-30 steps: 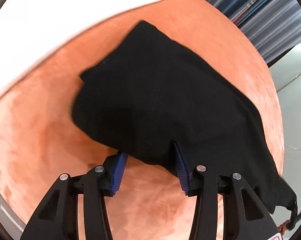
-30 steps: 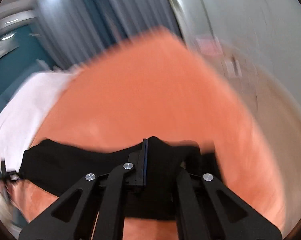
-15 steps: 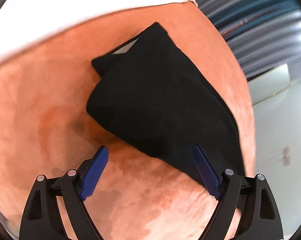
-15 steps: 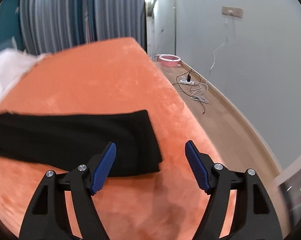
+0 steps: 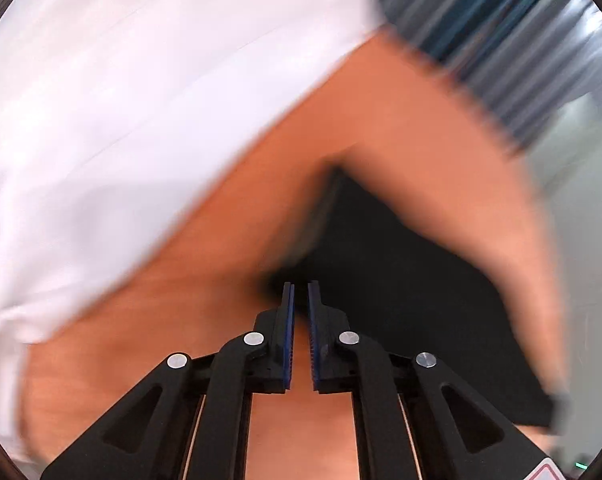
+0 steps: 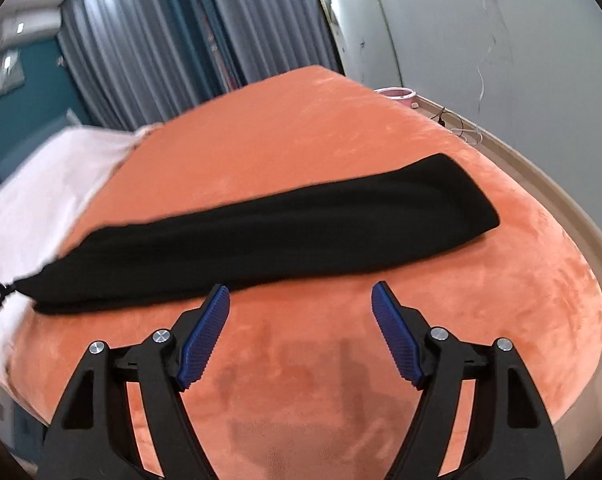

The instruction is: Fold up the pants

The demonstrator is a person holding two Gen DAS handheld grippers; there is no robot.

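The black pants (image 6: 261,236) lie folded in a long strip across the orange blanket (image 6: 341,380) on the bed, beside a white sheet (image 5: 121,100). The left claw (image 5: 300,292) has just snapped closed, its blue pads pinching the near edge of the pants. The right claw (image 6: 301,300) stands open over bare blanket, just short of the strip.

We see both our tools: the left gripper (image 5: 299,292) and right gripper (image 6: 301,294) share matte black linkage arms, round silver screws at each joint, and ribbed blue pads (image 6: 205,340).
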